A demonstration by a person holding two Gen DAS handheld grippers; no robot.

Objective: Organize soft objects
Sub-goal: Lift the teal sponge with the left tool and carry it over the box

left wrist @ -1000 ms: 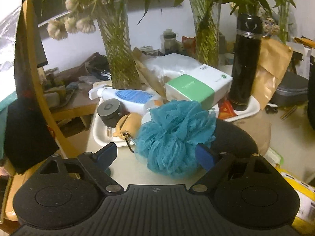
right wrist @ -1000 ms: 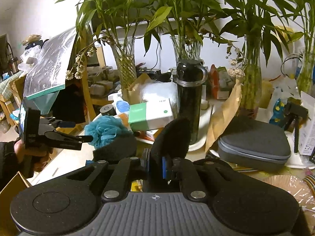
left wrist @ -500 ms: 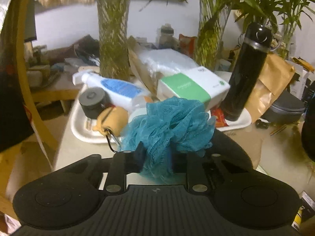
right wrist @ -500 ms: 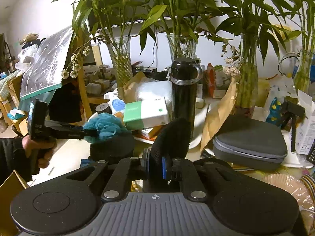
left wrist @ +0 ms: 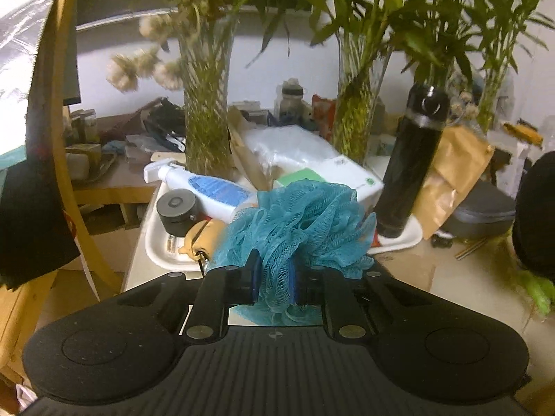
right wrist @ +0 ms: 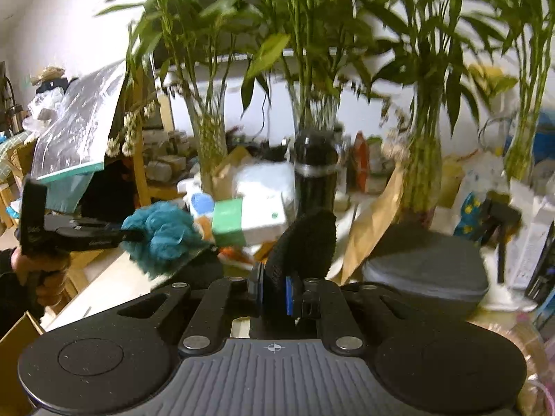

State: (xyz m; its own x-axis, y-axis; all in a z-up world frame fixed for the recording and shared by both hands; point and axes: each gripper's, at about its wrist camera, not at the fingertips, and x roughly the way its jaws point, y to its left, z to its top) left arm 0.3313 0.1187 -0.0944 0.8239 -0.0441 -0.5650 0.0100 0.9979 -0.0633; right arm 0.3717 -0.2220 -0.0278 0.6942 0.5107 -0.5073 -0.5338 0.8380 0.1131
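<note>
1. Now we have the left gripper point(left wrist: 274, 282) clamped on the blue mesh bath pouf point(left wrist: 305, 222): its fingers point(left wrist: 252, 279) stand narrow, pinching a gathered fold at the pouf's lower near side, and the rest of the ball billows out above and beyond them.
2. From the right wrist view the pouf point(right wrist: 161, 232) hangs off the front of the left gripper point(right wrist: 133, 235), clear of the tabletop point(right wrist: 114, 287), near its left edge and just in front of the white tray point(left wrist: 156, 246).
3. Our right gripper point(right wrist: 274, 293) is closed on a black soft pad point(right wrist: 305, 246), which stands up between its fingers point(right wrist: 289, 293).
4. We judge the pouf very light, springy and easily crushed, so it needs little force; the netting can snag or slip, so a deep bite into the bunched folds near the core is safer than a loose outer ruffle.
5. The pad looks like foam or fleece, soft and light; held by its lower edge it flops little, and we cannot tell how thick it is.
6. Hard things stand close on the tray, among them the black flask point(left wrist: 412, 163) and the white spray bottle point(left wrist: 204, 190), so a trailing ruffle could brush them.
</note>
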